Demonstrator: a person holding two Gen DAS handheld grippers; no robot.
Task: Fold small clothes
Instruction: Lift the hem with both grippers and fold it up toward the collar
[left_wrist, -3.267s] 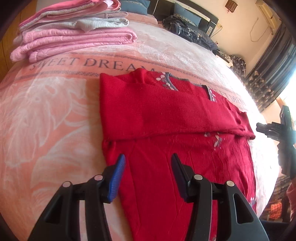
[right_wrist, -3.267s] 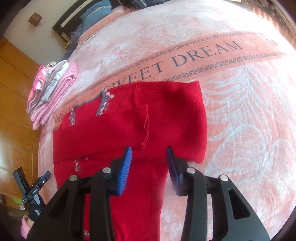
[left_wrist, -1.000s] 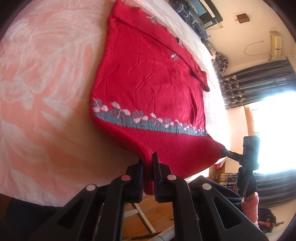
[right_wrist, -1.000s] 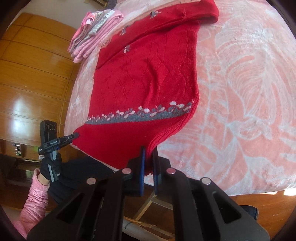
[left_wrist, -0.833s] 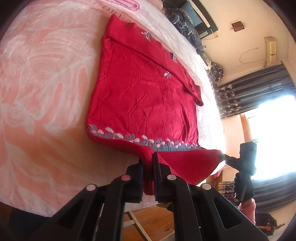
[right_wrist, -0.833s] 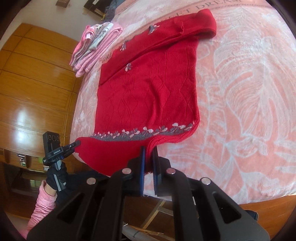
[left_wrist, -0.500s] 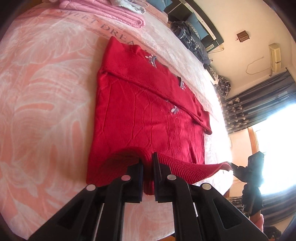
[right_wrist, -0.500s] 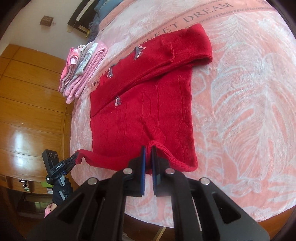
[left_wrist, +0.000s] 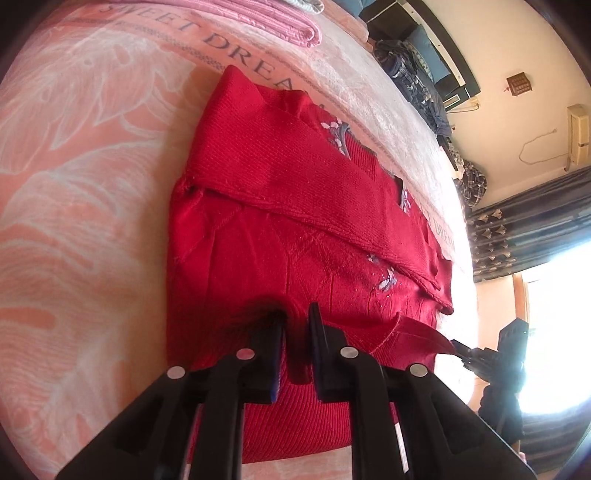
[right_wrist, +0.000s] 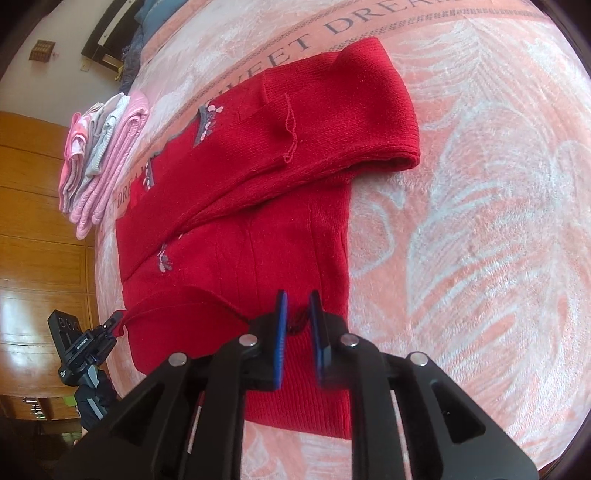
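Now both my grippers pinch the red sweater's hem (left_wrist: 295, 369) — left gripper (left_wrist: 296, 325) and right gripper (right_wrist: 297, 314) clamped on folded knit. Ahead of my fingertips lie the crossed sleeves (right_wrist: 332, 110); I'd carry both corners level, landing the hem squarely there before letting go.

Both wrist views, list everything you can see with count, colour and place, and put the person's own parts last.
Sweater: one, red with grey and white flower trim, flat on the bed, sleeves folded across the chest, hem lifted and doubled toward the collar.
Blanket: one, peach pink with white leaves and SWEET DREAM lettering, covering the bed.
Folded clothes: one stack, pink, grey and white, beyond the sweater's collar.
Dark clothes: one heap, blue and plaid, at the headboard.
Curtain: dark, patterned, beside the bright window.
Wardrobe: brown wood, beside the bed.
Left tongs: black, pinching the hem.
Right tongs: black, blue pads, pinching the hem.
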